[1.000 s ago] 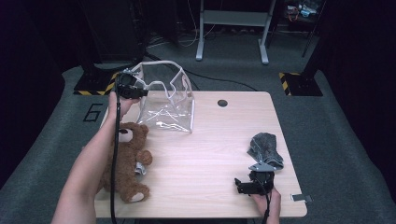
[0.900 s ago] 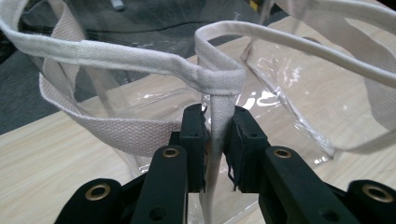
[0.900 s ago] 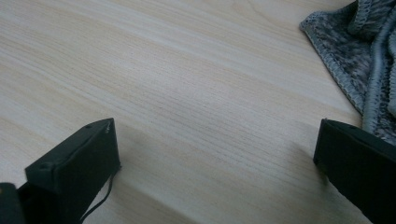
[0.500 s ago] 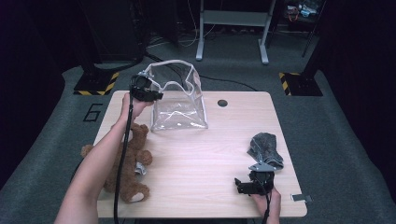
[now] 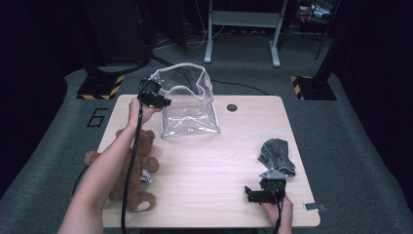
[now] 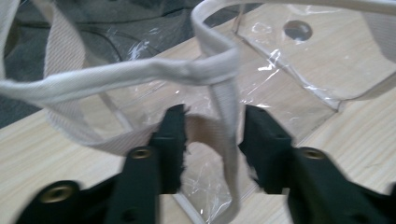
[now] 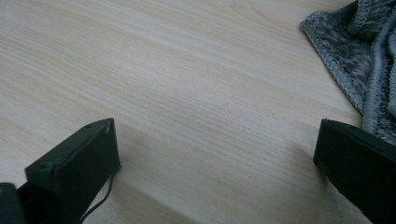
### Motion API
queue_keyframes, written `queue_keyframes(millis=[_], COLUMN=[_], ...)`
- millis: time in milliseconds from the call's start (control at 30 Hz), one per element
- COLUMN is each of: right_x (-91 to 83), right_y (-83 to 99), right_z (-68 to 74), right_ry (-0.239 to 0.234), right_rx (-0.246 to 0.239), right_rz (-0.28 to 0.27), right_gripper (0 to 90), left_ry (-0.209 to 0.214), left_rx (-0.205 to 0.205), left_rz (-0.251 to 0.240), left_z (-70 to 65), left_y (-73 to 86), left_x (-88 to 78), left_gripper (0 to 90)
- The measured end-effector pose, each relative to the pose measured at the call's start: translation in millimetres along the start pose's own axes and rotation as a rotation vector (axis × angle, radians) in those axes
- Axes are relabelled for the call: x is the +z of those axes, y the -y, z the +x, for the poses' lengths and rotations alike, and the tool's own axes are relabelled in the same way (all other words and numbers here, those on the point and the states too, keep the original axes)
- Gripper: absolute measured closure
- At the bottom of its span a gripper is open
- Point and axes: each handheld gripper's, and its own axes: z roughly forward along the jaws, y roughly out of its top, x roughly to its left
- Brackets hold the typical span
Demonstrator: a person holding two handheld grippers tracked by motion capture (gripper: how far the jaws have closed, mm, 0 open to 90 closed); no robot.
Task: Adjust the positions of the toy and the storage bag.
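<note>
With its jaws just opened and the white webbing strap [image 6: 227, 116] of the clear plastic tote bag [image 5: 190, 109] loose between them, the left gripper [image 6: 212, 135] backs straight off so the strap slips free and the bag stands upright.

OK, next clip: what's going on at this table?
A person works with a gripper in each hand. The left gripper is at the clear plastic bag standing at the table's far left; its jaws have just been opening, with the bag's white strap between them, so it looks like a release. The right gripper rests open on the table near the grey knitted cloth. A brown teddy bear lies on the left by the forearm.
</note>
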Motion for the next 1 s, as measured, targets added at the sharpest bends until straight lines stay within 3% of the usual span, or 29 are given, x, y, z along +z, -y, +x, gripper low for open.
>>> queue_keyframes(millis=[100,167,600,833,1000], right_x=[0.0,0.0,0.0,0.0,0.2], right_y=[0.0,0.0,0.0,0.0,0.1], right_z=[0.0,0.0,0.0,0.0,0.1], right_ry=[0.000,0.000,0.000,0.000,0.002], right_rx=[0.001,0.000,0.000,0.000,0.002], right_rz=[0.000,0.000,0.000,0.000,-0.004], right_gripper=[0.0,0.0,0.0,0.0,0.0], left_ry=[0.031,0.038,0.094,0.102,0.110], left_rx=[-0.009,0.005,-0.013,0.032,0.061], left_rz=[-0.013,-0.027,-0.068,-0.088,-0.099], left_z=[1.8,-0.9,-21.1,-41.0,-47.5], left_y=[2.4,4.0,6.1,12.5,19.6], left_x=[-1.0,-2.5,-13.4,-19.8,-25.1], left_gripper=[75.4,79.3,82.7,83.3,83.5])
